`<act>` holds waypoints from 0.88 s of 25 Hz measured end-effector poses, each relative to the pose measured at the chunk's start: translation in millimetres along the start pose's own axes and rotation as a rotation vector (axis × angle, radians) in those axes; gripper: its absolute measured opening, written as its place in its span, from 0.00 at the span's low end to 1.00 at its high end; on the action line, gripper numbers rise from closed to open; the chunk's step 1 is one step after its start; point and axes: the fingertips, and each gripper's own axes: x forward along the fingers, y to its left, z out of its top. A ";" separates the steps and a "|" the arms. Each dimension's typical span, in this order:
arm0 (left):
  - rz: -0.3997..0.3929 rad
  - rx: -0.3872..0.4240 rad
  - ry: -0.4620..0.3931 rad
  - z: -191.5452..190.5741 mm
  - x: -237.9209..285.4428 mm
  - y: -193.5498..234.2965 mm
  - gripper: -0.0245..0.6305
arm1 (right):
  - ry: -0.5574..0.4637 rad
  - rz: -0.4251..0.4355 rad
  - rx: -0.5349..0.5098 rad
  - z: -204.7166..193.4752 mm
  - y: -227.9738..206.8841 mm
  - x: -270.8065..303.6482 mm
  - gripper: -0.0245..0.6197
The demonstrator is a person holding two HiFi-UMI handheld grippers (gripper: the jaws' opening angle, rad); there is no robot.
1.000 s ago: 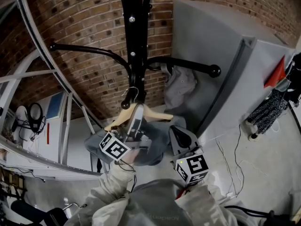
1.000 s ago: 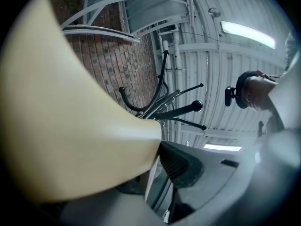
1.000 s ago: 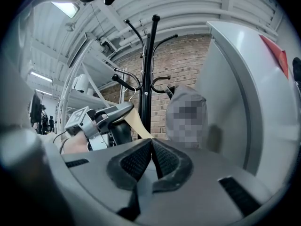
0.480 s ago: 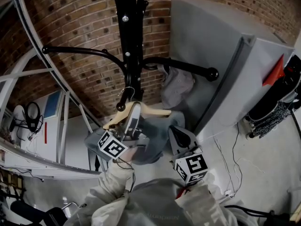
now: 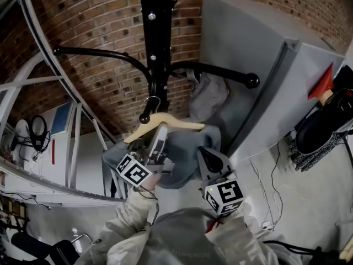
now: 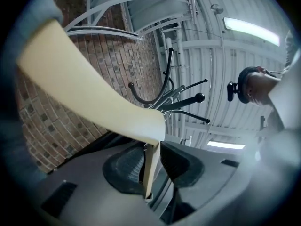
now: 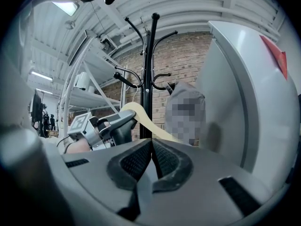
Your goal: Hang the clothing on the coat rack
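Note:
A pale wooden hanger (image 5: 171,123) carries a grey garment (image 5: 185,153) in front of the black coat rack (image 5: 157,48). Its metal hook (image 5: 150,105) is at the ball end of a low rack arm. My left gripper (image 5: 160,132) reaches up to the hanger from below. In the left gripper view the hanger (image 6: 89,93) stands between the jaws of the left gripper (image 6: 153,149). The jaws have just been opening: the wood leans on the left pad, with a thin gap at the right pad. My right gripper (image 5: 205,156) is shut on nothing, its pads (image 7: 151,147) meeting.
Another grey garment (image 5: 209,95) hangs from the rack's right arm (image 5: 220,73). A tall grey cabinet (image 5: 259,65) stands close on the right, a brick wall (image 5: 99,26) behind. White shelving (image 5: 33,93) fills the left. Cables (image 5: 276,203) lie on the floor.
The hanger and left gripper sit a little higher against the rack pole than a second ago. The right gripper has stayed where it was.

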 end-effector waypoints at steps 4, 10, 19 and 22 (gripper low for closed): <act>0.052 0.007 0.029 -9.5 -15.4 4.7 0.20 | 0.006 0.009 0.005 -2.2 6.9 -1.2 0.08; 0.091 0.099 0.090 -17.6 -36.3 -1.8 0.20 | 0.023 0.025 0.024 -10.5 19.2 -2.8 0.08; 0.205 0.488 0.288 -34.1 -79.4 -28.8 0.06 | 0.048 0.008 0.062 -23.1 36.6 -16.8 0.08; 0.228 0.569 0.329 -40.3 -101.6 -37.9 0.05 | 0.054 0.002 0.066 -28.2 42.4 -25.9 0.08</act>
